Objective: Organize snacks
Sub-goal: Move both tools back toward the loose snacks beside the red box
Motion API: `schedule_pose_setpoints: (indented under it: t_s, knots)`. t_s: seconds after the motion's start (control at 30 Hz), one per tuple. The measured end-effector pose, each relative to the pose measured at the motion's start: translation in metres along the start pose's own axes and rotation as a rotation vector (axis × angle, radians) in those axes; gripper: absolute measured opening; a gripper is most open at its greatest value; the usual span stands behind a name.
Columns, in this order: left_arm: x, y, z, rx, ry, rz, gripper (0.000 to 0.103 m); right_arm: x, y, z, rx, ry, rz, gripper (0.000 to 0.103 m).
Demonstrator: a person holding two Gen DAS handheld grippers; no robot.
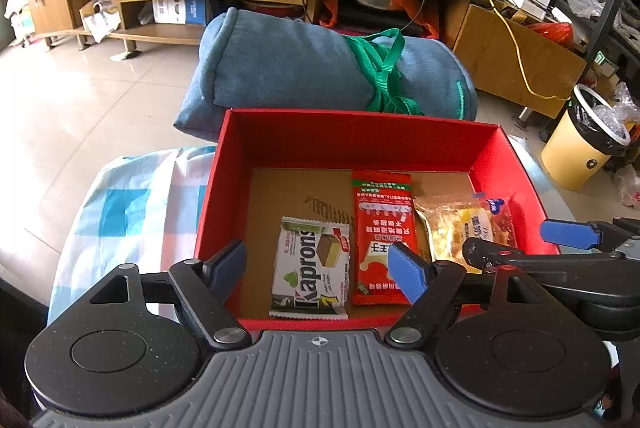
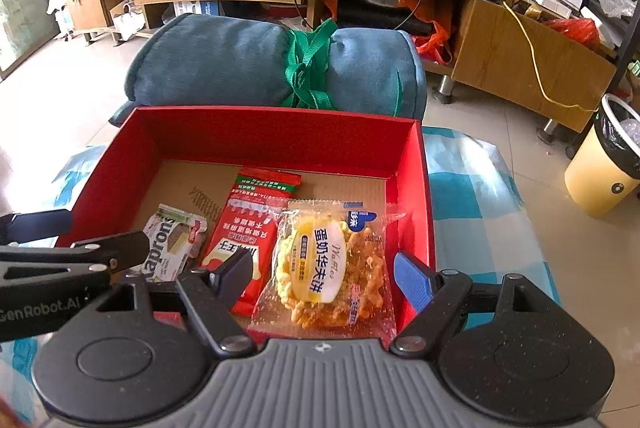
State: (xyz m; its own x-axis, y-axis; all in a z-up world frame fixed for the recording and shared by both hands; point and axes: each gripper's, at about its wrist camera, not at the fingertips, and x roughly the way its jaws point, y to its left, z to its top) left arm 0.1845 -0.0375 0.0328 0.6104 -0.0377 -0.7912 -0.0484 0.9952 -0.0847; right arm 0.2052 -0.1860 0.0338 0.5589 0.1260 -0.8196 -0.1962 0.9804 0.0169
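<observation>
A: Left wrist view has the red box (image 1: 224,188) on the checked cloth (image 1: 132,204), with three packets lying flat on its cardboard floor: Kaprons wafer (image 1: 310,268), red packet (image 1: 382,236) and waffle bag (image 1: 460,228), side by side toward the near wall.

B: What could go wrong from here?

A: My guess is crowding. The two grippers hang close together over the near edge. In the right wrist view the left gripper's (image 1: 320,264) arm sits just beside the right gripper's (image 2: 322,278) dark finger, so a sideways move could knock them together.

B: And the packets?

A: They lie touching or overlapping at the edges. The red packet's corner tucks under the waffle bag in the right view. A careless pinch could drag a neighbour along, or crush the waffle, which looks brittle. A low finger could also catch the near wall and shove the light box across the cloth.

B: How do the jaws stand?

A: Both stand roughly half apart, and both are empty. The left straddles the wafer from above; the right brackets the waffle bag. I see no pad pressing on anything.

B: More snacks outside the box?

A: None that I can see.
</observation>
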Motion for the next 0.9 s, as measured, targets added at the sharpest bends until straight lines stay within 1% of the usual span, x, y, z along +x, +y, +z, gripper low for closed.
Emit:
schedule_pose_setpoints:
  t_s: [0.2,0.37,0.67,0.77,0.9]
  knots:
    - [-0.01,0.004,-0.011,0.011,0.005,-0.019,0.084,-0.017,0.004,-0.012,-0.033,-0.008,0.015,0.073]
    - [-0.018,0.01,-0.025,0.025,0.032,-0.042,0.085,-0.029,0.008,-0.027,-0.075,-0.007,0.024,0.073]
    - [-0.027,0.03,-0.052,0.017,0.093,-0.046,0.085,-0.046,0.02,-0.066,-0.162,0.041,0.059,0.074]
    - [-0.03,0.032,-0.059,0.041,0.107,-0.054,0.085,-0.051,0.023,-0.08,-0.189,0.06,0.087,0.074]
    - [-0.029,0.033,-0.067,0.109,0.129,-0.072,0.085,-0.051,0.025,-0.094,-0.223,0.1,0.118,0.074]
